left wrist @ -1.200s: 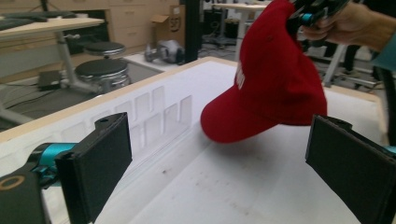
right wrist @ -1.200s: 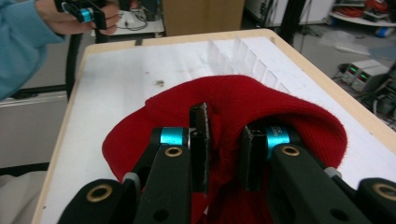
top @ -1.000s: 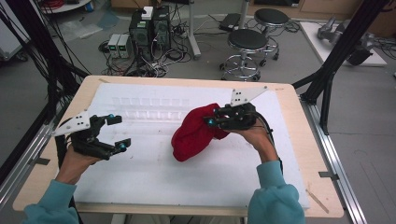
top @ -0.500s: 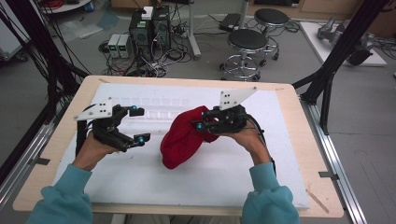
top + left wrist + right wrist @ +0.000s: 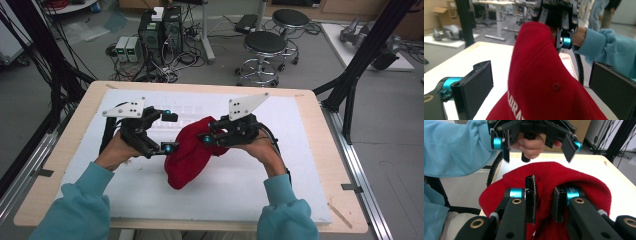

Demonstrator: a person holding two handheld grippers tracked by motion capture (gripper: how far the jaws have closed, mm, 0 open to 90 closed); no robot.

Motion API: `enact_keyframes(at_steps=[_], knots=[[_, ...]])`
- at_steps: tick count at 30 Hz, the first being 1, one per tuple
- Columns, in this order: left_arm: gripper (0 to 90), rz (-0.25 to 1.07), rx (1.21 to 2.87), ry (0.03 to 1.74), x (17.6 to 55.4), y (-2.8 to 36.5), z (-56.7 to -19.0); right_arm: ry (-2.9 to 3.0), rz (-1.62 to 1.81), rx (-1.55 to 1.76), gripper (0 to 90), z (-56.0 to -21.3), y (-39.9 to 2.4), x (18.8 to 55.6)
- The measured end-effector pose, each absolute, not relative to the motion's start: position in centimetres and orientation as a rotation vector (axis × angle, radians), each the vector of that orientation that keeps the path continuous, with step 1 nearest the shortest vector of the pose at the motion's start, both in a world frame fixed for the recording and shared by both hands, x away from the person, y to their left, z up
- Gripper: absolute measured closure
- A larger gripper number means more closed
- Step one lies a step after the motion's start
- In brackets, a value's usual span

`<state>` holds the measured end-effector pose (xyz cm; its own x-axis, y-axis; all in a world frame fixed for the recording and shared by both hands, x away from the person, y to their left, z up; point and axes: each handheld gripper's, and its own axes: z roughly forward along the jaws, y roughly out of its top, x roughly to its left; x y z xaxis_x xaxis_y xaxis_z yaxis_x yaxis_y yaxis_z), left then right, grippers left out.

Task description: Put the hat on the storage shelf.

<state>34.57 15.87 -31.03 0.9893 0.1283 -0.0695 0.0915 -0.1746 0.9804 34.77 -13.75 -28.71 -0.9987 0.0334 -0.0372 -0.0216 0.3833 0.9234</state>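
- High view: a red fabric baseball cap [image 5: 187, 155] is being held up over the white foam-like board [image 5: 280, 175] that is covering the light wooden table [image 5: 320, 150], its lower end hanging down near the board. The right gripper [image 5: 212, 141] is clamping the cap's upper edge. The left gripper [image 5: 170, 132] is sitting just beside the cap's left side with its jaws spread, one above the other. Two forearms in light blue sleeves [image 5: 75, 210] are coming in from the bottom.
- Left gripper view: the two black jaws are standing wide apart, and the red cap [image 5: 544, 82] is rising between them without touching either pad. White lettering is showing on its lower part, along with a small round eyelet. The right gripper [image 5: 560, 30] is pinching the cap's top, with a hand behind it.
- Right gripper view: the jaws are pressing together on a fold of the red cap [image 5: 564, 177], so this gripper is gripping the fabric. Beyond the cap, the left gripper [image 5: 536, 147] is facing this way, jaws apart.
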Motion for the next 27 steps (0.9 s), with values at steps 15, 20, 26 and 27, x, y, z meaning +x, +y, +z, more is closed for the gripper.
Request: enact_keyframes(at_steps=[15, 20, 26, 27], knots=[[7.9, -0.069, 1.830, 0.103, 34.8, 13.9, -32.1, 2.578, 1.765, -0.101, 77.7, -28.6, -13.0, 34.7], [17.9, -0.070, 1.843, 0.078, 34.7, 13.7, -32.1, 2.585, 1.761, -0.094, 77.7, -28.7, -13.0, 34.8], [32.0, -0.070, 1.857, 0.074, 34.4, 13.7, -32.0, 2.581, 1.765, -0.100, 77.8, -28.7, -12.9, 34.8], [35.0, -0.066, 1.862, 0.074, 34.3, 13.7, -32.0, 2.586, 1.766, -0.096, 77.7, -28.7, -12.9, 34.8]])
